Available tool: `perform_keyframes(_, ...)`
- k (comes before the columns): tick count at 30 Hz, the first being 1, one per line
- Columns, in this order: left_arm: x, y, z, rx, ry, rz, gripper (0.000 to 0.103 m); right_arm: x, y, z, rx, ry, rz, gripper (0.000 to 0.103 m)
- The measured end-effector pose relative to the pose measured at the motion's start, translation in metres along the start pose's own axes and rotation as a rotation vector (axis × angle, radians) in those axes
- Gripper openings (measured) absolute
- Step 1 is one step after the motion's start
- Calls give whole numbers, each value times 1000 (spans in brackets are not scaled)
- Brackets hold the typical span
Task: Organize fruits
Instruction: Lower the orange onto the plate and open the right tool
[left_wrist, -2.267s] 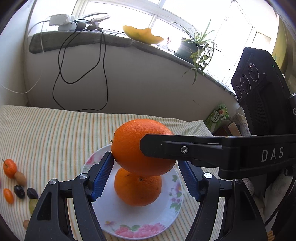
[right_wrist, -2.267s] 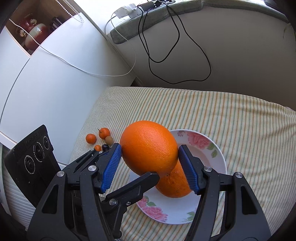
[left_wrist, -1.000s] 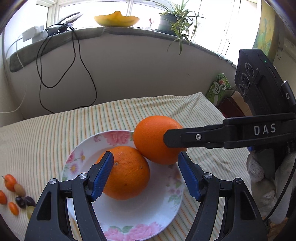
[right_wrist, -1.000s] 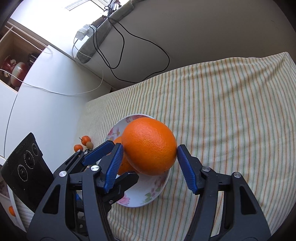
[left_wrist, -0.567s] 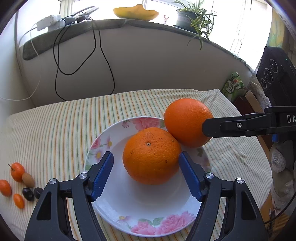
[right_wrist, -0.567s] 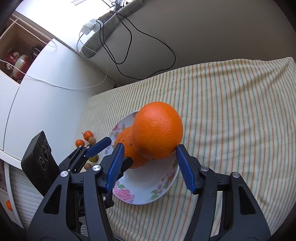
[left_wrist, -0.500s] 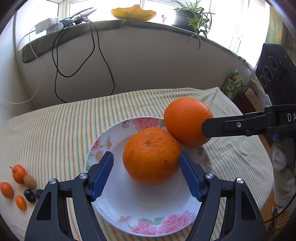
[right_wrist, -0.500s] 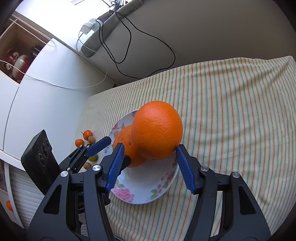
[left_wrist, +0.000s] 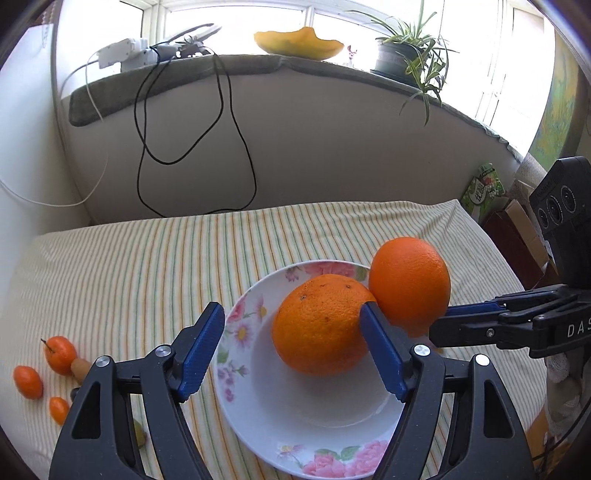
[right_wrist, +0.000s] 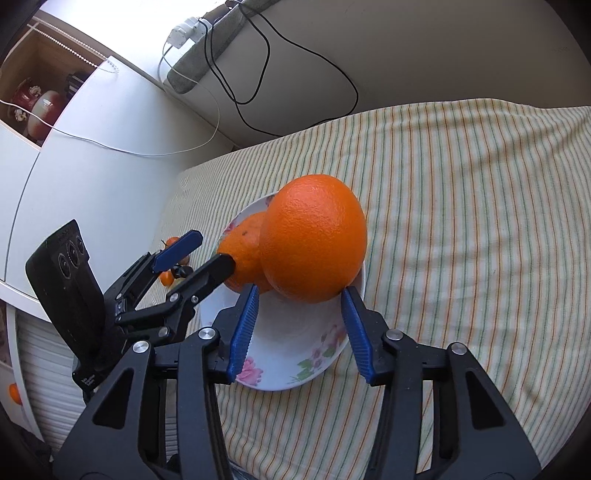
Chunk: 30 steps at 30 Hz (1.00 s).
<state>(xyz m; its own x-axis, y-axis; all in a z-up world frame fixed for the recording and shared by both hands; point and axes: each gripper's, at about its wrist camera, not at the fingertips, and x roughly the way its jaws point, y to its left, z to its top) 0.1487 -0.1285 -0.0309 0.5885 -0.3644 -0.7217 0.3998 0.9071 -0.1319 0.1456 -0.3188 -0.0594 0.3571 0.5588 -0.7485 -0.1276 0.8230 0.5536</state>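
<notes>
A white floral plate (left_wrist: 306, 417) (right_wrist: 295, 354) lies on the striped cloth. One orange (left_wrist: 319, 323) (right_wrist: 243, 251) rests in the plate. My left gripper (left_wrist: 291, 349) is open, its blue pads on either side of that orange; it also shows in the right wrist view (right_wrist: 207, 251). A second orange (left_wrist: 408, 284) (right_wrist: 314, 238) sits at the plate's right rim against the first. My right gripper (right_wrist: 299, 314) has its tips at the base of this orange, jaws slightly wider than the fruit; contact is unclear. Its arm enters from the right in the left wrist view (left_wrist: 443, 328).
Several small fruits, kumquats (left_wrist: 59, 354) and dark and green grapes, lie on the cloth left of the plate. Black cables (left_wrist: 236, 140) hang down the wall from a windowsill with a potted plant (left_wrist: 402, 62). A white cabinet (right_wrist: 92, 147) stands left of the table.
The held orange came down from above the plate to its right rim, beside the other orange. The right jaws have widened off its sides. The left gripper has shifted left around the first orange.
</notes>
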Motion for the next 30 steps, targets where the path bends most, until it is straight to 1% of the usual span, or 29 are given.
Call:
perform_keyframes(2, -1, 3, 0, -7, -6, 9, 77, 2, 4, -2, -28, 7, -4, 50)
perform_keyframes(4, -1, 7, 0, -23, -3, 0, 77, 1, 9, -4, -57, 14, 0, 50)
perform_keyframes(7, -5, 11, 0, -35, -9, 7, 74, -7, 15, -8, -87, 7, -9, 50)
perform_keyframes(10, -11, 17, -3, -55, -15, 3, 74, -16, 18, -11, -104, -5, -15, 51)
perform_keyframes(12, -18, 23, -4, -68, -28, 4, 74, -23, 16, -14, -107, -25, -31, 52)
perform_keyframes(16, -34, 33, -8, -88, -54, 4, 74, -31, 9, -16, -84, -57, -32, 58)
perform_keyframes(18, -44, 39, -11, -97, -70, 15, 74, -35, 8, -17, -76, -71, -27, 58)
perform_keyframes(22, -66, 51, -23, -123, -103, 38, 74, -42, 9, -17, -58, -118, -18, 65)
perform_keyframes(25, -80, 59, -35, -141, -120, 68, 74, -48, 7, -20, -46, -136, -1, 65)
perform_keyframes(30, -99, 77, -56, -167, -133, 115, 74, -51, 12, -28, -59, -152, -5, 65)
